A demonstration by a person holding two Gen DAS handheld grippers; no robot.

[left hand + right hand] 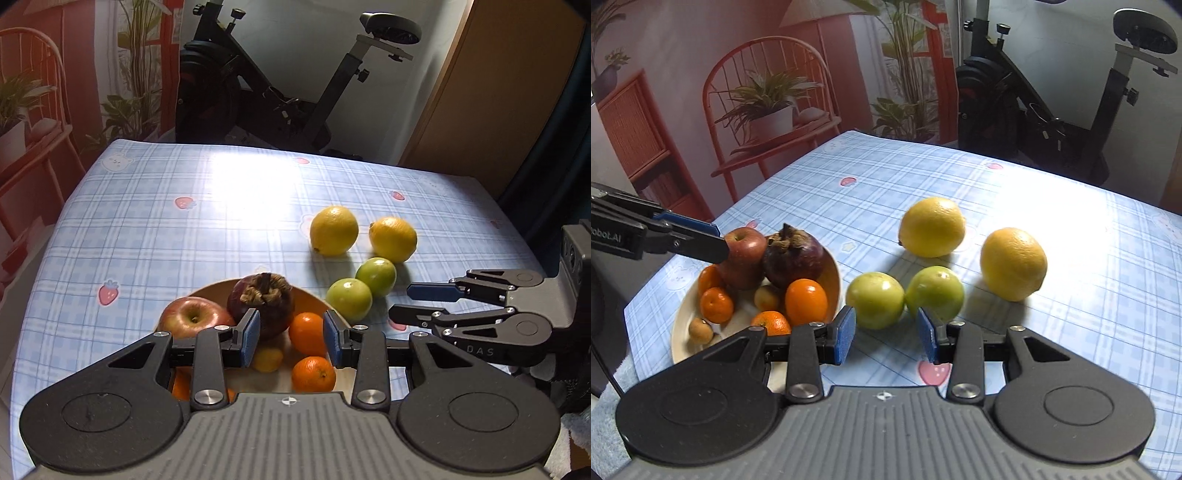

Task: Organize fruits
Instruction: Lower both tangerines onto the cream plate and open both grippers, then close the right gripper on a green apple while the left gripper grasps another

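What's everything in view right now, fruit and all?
lemons: 2, yellow, on the cloth right of the bowl
green fruits: 2, green, touching, nearer than the lemons
bowl: 1, cream, left side of table
apple: 1, red, in bowl
mangosteen: 1, dark purple, in bowl
oranges: at least 4, orange, in bowl
small brown fruits: 2, tan, in bowl
tablecloth: 1, blue plaid
exercise bike: 1, black, behind table
left gripper: open, empty, over bowl
right gripper: open, empty, by green fruits
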